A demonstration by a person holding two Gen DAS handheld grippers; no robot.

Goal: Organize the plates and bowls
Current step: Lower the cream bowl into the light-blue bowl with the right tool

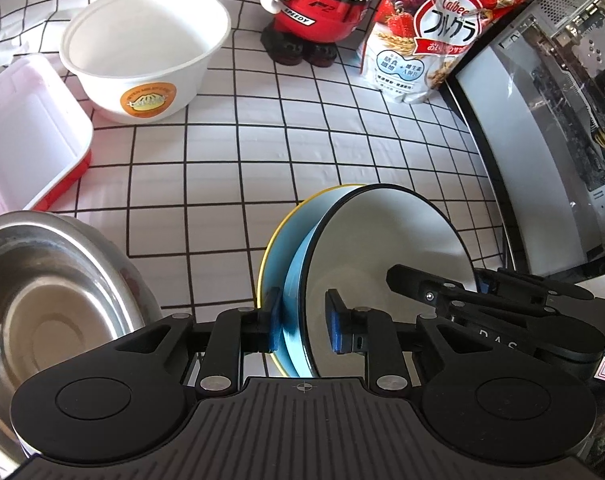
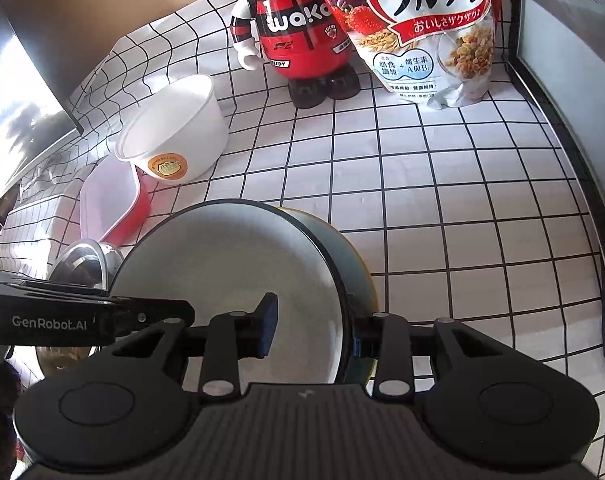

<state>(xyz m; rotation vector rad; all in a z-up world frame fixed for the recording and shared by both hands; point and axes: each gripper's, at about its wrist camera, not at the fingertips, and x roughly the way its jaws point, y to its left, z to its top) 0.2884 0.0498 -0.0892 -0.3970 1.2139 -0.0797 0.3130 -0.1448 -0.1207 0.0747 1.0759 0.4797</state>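
Two nested dishes tilted above the white black-gridded tablecloth (image 1: pixel 230 168): black-rimmed white round bowl (image 1: pixel 390 248) inside a light-blue yellow-rimmed bowl (image 1: pixel 280 248). Left gripper (image 1: pixel 304 322) straddling both rims, left pad touching, right pad just clear. Right gripper (image 2: pixel 314 328) pinching the opposite rims. Steel bowl (image 1: pixel 54 304) low left; white paper bowl (image 1: pixel 146 44) well apart behind.

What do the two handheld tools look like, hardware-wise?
Both look the same: matte black bodies with a ribbed centre plate, a round black disc on each side, and black linkage arms with silver pins. The left tool and the right tool carry blue pads on the fingertips. The left one's side reads "GenRobot.AI" in white; the right one's side shows part of a white label. No cables or sleeves visible.
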